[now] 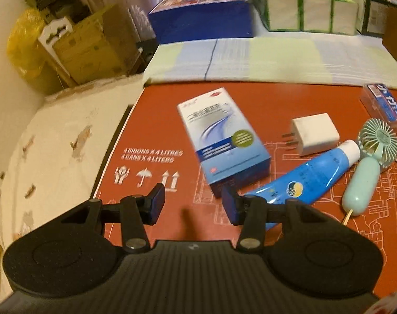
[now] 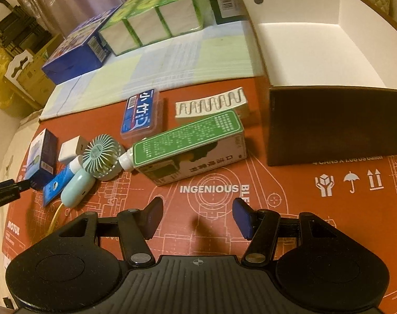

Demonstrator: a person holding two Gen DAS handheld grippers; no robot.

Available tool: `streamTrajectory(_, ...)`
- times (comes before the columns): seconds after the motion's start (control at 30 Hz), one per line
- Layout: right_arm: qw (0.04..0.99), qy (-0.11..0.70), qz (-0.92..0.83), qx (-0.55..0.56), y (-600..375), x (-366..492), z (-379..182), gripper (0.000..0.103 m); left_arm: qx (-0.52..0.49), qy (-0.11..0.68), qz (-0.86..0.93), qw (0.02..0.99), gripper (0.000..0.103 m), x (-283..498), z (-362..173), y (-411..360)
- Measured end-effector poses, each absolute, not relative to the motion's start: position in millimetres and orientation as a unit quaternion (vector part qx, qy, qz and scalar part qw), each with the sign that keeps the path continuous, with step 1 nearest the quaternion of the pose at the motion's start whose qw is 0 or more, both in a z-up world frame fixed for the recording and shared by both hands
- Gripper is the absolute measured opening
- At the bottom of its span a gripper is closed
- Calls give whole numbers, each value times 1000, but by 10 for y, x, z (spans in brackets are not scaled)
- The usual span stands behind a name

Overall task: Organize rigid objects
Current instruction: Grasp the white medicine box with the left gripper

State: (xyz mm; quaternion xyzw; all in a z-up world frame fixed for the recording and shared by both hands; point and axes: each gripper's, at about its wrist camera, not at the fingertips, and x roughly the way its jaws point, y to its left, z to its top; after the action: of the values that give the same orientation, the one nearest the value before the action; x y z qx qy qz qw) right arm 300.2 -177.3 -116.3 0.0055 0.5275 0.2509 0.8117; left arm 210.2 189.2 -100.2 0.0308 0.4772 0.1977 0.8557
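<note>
My left gripper [image 1: 193, 204] hovers open over the red cardboard sheet [image 1: 151, 120], with nothing between its pads. Just beyond its right finger lie a blue-and-white carton [image 1: 222, 141] and a blue tube [image 1: 303, 178]. A white charger [image 1: 314, 133] and a mint hand fan [image 1: 368, 162] lie further right. My right gripper [image 2: 198, 217] is open and empty above the sheet. Ahead of it a green-and-white carton [image 2: 195, 149] lies on its side. Behind that are a floss case [image 2: 142, 115] and a white wavy-patterned piece [image 2: 211, 104].
A dark brown box [image 2: 337, 125] with a white inside stands open at the right. A blue box [image 1: 198, 18] and green-wrapped packs [image 1: 308, 7] sit at the back on a striped pad [image 1: 250, 60]. Cardboard boxes and a yellow bag [image 1: 26, 49] stand at the far left.
</note>
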Motion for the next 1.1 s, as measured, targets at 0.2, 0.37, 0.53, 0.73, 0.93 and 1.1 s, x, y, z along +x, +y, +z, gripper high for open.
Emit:
streamTrajectory(0.2, 816, 526, 239, 8, -1751, 2989, -1161, 56, -82, 469, 143, 867, 57, 2119, -796, 2074)
streamTrajectory(0.37, 822, 523, 223, 15, -1768, 2986, -1157, 56, -120, 469, 140, 864, 62, 2341, -768, 2153)
streamTrajectory(0.53, 827, 524, 200, 26, -1835, 2970, -1160, 56, -134, 498, 140, 845, 62, 2660, -919, 2253)
streamTrajectory(0.73, 830, 528, 172, 42, -1906, 2961, -1176, 56, -123, 512, 145, 838, 64, 2858, -1046, 2330)
streamTrajectory(0.93, 831, 529, 163, 54, -1856, 2963, -1156, 56, -100, 517, 137, 839, 62, 2912, -1152, 2395)
streamTrajectory(1.1, 837, 515, 172, 68, -1688, 2993, -1079, 56, -86, 512, 134, 844, 61, 2794, -1164, 2462)
